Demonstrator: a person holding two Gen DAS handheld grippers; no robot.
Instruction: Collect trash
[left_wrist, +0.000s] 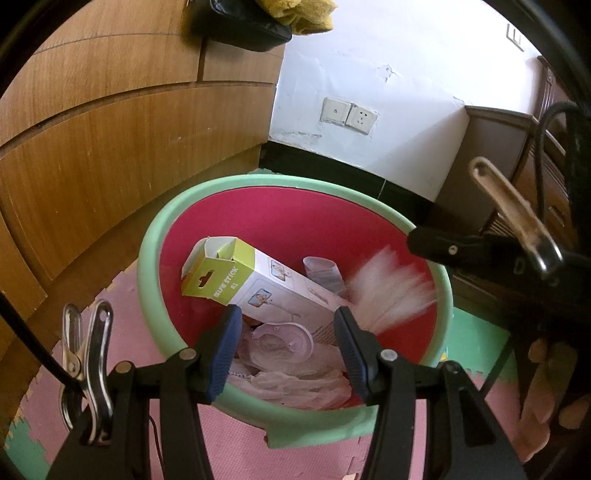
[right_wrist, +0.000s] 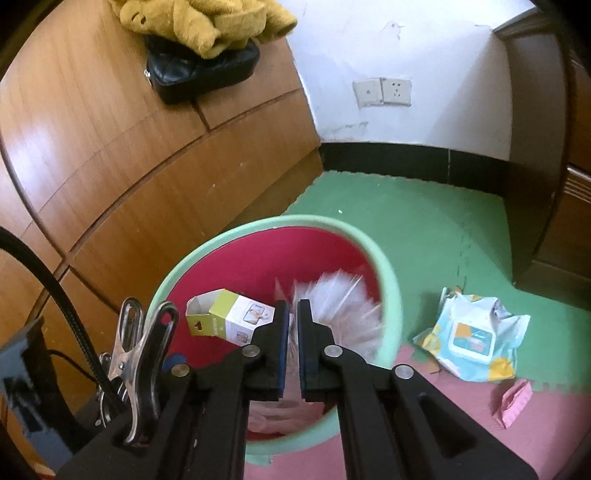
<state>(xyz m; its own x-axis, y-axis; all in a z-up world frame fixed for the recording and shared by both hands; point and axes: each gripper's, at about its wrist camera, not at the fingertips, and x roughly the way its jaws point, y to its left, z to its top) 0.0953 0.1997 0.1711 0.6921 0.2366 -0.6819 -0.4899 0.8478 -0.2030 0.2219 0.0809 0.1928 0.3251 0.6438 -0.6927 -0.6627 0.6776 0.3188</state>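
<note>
Left gripper (left_wrist: 286, 345) hangs over the bin (left_wrist: 166, 229), jaws apart and empty. Right gripper (right_wrist: 293, 345) is nearly together, empty. Wipes pack (right_wrist: 476, 345) lies right of the bin, probably next.

**Around the room**

We see a wooden cabinet (right_wrist: 110, 147) on the left, and on its top a black pouch (right_wrist: 199, 77) with a yellow cloth (right_wrist: 207, 22) bunched over it. Behind stands a white wall (left_wrist: 406, 92), scuffed in places, bearing two wall sockets (right_wrist: 382, 92) side by side above a black skirting strip (right_wrist: 406, 158). We stand over foam floor mats (right_wrist: 424, 236), green and pink. At the right edge we make out dark wooden furniture (right_wrist: 554, 221).
</note>
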